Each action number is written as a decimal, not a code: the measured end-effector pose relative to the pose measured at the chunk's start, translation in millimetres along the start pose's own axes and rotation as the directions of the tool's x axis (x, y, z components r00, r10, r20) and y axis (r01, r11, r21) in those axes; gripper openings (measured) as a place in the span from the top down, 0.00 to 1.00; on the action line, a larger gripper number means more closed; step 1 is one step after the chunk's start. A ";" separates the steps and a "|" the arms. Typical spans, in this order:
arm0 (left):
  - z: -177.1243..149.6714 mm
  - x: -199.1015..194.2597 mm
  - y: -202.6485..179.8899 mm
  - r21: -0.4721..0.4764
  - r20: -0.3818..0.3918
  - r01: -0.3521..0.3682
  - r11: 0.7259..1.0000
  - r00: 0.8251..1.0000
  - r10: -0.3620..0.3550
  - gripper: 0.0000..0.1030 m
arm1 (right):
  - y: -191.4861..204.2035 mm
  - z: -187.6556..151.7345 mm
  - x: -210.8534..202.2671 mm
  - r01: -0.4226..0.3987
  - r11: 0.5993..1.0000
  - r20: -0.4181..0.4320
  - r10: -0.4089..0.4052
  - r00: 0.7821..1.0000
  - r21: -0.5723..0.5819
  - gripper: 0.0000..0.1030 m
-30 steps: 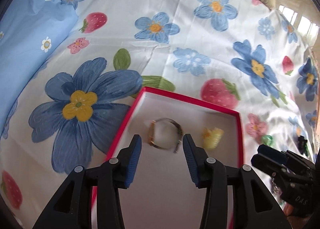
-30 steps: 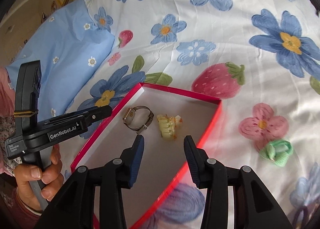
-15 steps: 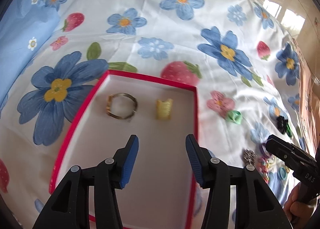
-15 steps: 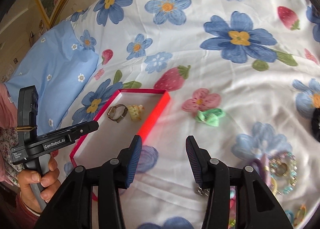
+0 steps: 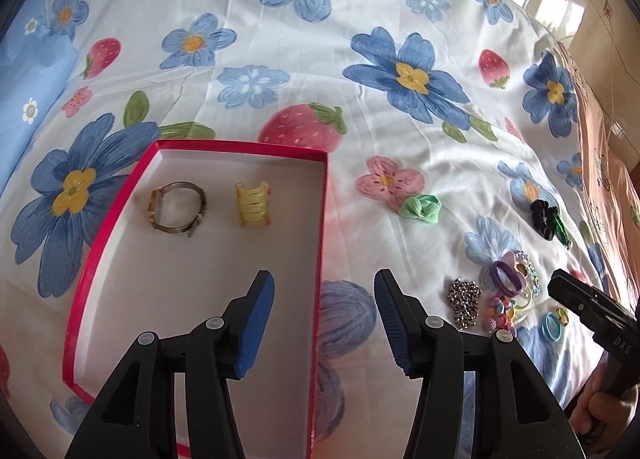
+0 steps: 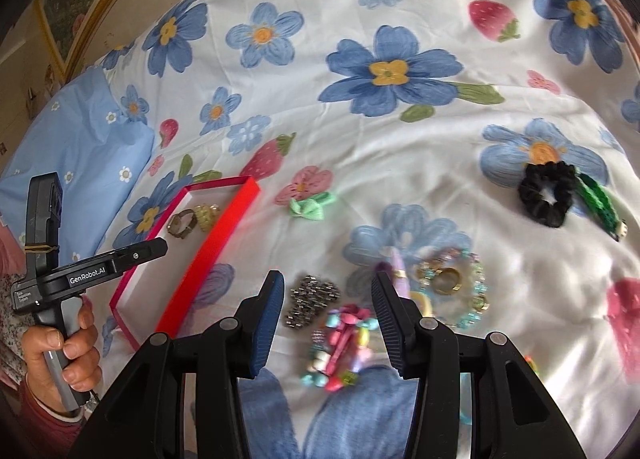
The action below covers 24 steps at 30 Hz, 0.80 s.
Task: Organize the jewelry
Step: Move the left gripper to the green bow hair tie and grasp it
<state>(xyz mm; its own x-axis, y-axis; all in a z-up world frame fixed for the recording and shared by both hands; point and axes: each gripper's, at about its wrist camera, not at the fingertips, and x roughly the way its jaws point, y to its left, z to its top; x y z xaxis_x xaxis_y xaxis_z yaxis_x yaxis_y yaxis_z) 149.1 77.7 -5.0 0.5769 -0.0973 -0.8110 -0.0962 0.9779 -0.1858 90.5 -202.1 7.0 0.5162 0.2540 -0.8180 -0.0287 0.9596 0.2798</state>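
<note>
A red-rimmed box (image 5: pixel 120 203) (image 6: pixel 224 235) lies on the flowered bed sheet and holds a gold watch (image 5: pixel 176 209) (image 6: pixel 182 223) and a yellow hair claw (image 5: pixel 253 205) (image 6: pixel 206 215). My left gripper (image 5: pixel 324 319) is open and empty above the box's right wall. My right gripper (image 6: pixel 326 309) is open and empty over a pile of jewelry: a silver chain (image 6: pixel 312 299) (image 5: pixel 464 303), a multicoloured bead bracelet (image 6: pixel 344 343) and a beaded ring with gold rings (image 6: pixel 448 283).
A green bow (image 6: pixel 308 207) (image 5: pixel 420 209) lies right of the box. A black scrunchie (image 6: pixel 546 195) (image 5: pixel 544 217) and a green clip (image 6: pixel 600 205) lie at the far right. A blue pillow (image 6: pixel 76 151) lies at the left.
Both grippers have pulled back from the box and swung right. The right gripper has moved from over the box to over the jewelry pile. The watch lies still in the box.
</note>
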 end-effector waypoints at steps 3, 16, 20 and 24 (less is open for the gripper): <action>2.7 6.0 -8.0 0.017 -0.007 0.003 1.000 1.000 -0.003 0.49 | -11.4 0.7 -2.9 0.018 1.000 0.005 -0.018 1.000 0.014 0.54; 18.2 38.2 -37.2 0.079 -0.020 0.041 0.996 0.999 -0.039 0.43 | -26.7 0.6 5.0 0.050 0.999 -0.005 -0.050 0.999 0.006 0.54; 26.9 57.3 -44.4 0.089 -0.030 0.063 0.994 0.998 -0.060 0.40 | -26.0 0.5 15.9 0.052 0.999 -0.030 -0.052 0.998 -0.009 0.55; 39.4 85.6 -55.8 0.099 -0.060 0.083 0.992 0.995 -0.078 0.40 | -24.3 0.2 27.4 0.059 0.998 -0.057 -0.061 0.996 -0.035 0.60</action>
<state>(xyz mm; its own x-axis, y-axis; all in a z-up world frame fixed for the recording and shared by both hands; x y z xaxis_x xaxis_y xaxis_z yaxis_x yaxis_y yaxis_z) 235.8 22.1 -42.2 0.5332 -0.1840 -0.8257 0.0327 0.9798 -0.1973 105.4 -218.5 -22.1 0.4670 0.2015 -0.8610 -0.0283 0.9766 0.2133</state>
